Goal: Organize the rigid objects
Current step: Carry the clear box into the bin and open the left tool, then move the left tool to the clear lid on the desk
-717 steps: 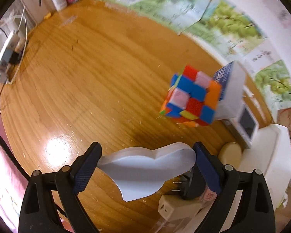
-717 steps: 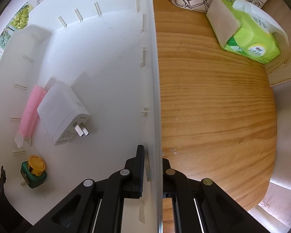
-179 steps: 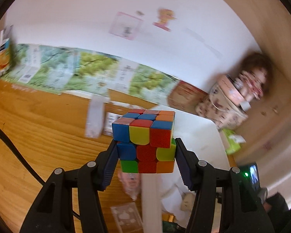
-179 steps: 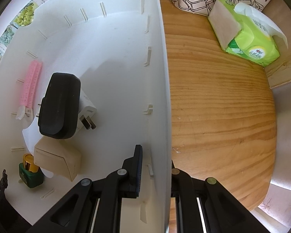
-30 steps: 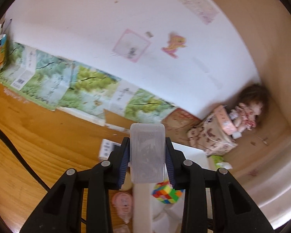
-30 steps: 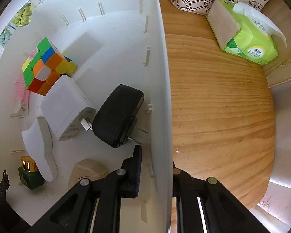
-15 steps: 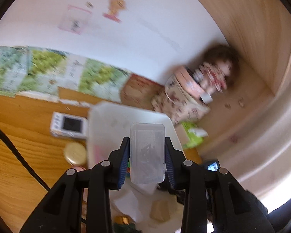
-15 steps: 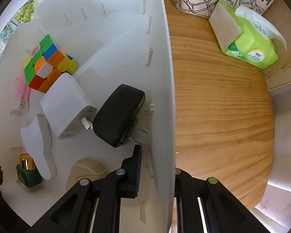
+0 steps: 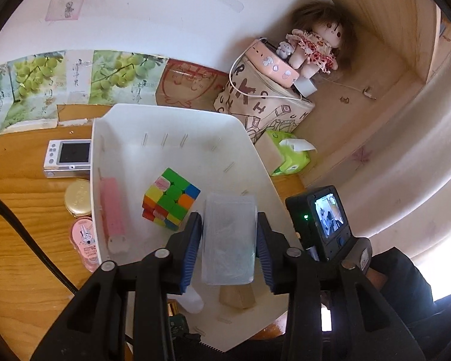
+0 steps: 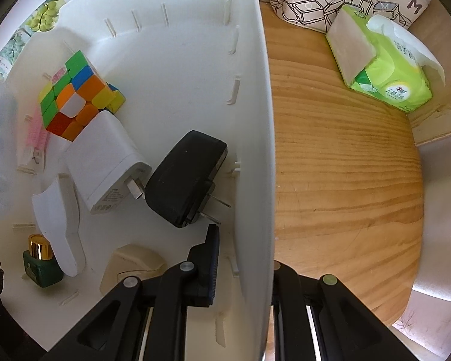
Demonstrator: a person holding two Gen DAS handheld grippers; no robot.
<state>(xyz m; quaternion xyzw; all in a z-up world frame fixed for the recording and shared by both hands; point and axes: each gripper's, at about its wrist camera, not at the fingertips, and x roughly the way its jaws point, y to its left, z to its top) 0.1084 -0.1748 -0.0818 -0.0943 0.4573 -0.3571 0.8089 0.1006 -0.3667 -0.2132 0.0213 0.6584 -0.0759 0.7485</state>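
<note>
The left gripper (image 9: 228,240) hangs over the white bin (image 9: 257,156) with a clear plastic box (image 9: 229,240) between its blue pads; the jaws have just been opening, and thin gaps show on either side of the box, so they are open and no longer press on it. The box sits above the bin's right half, just right of the puzzle cube (image 9: 170,203).

The right gripper (image 10: 243,267) is closed on the bin's right wall (image 10: 261,150), one finger inside and one outside.

Around the bin on the wooden counter (image 9: 21,240): a small white camera (image 9: 69,158), a round gold tin (image 9: 78,198) and a pink tape dispenser (image 9: 84,237) lie just beside its left wall. Behind its right corner lie a green tissue pack (image 9: 288,156) and a printed bag (image 9: 264,108) with a doll (image 9: 315,45) on top.

The left view shows only some of the contents — the cube, a pink roller (image 9: 112,210) along the left wall, and a beige block partly hidden under the box. The right view looks straight down and shows what the left gripper covers: a white charger (image 10: 105,162) touching the cube, a black adapter (image 10: 186,177) with its prongs toward the right wall, a white shoe-shaped piece (image 10: 60,222), a green bottle with a gold cap (image 10: 40,260) and a beige plug (image 10: 129,266). There the box is just a blurred shape at the left edge.
</note>
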